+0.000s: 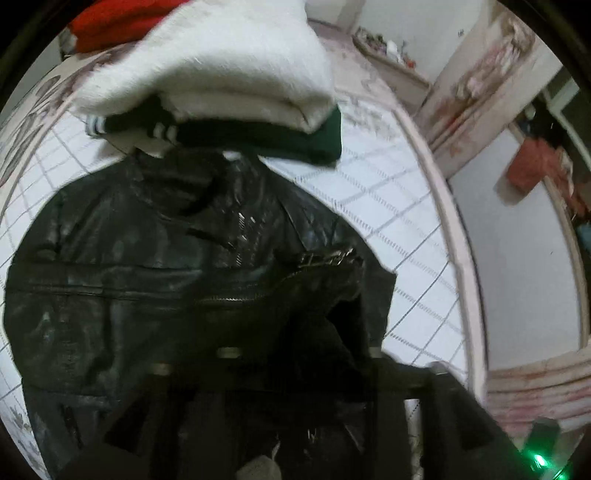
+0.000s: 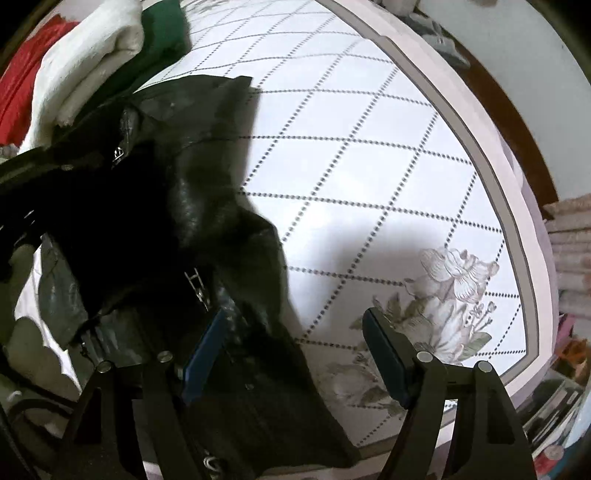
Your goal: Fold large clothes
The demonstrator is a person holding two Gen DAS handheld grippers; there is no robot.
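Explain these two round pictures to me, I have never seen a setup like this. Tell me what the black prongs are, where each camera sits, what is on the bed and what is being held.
No robot here: a person holds a two-finger claw in each hand, and a fisheye camera on each one looks forward along its fingers, hence the round, bent images.

The left wrist view looks across a black leather jacket lying on a white quilted bedspread. Behind it sits a pile of folded clothes: a white sweater over a dark green garment, with something red further back. The left claw is lost in the dark against the jacket, so I cannot tell its state.

The right wrist view shows the right claw open, its blue-padded fingers apart around the jacket's edge, not yet gripping.
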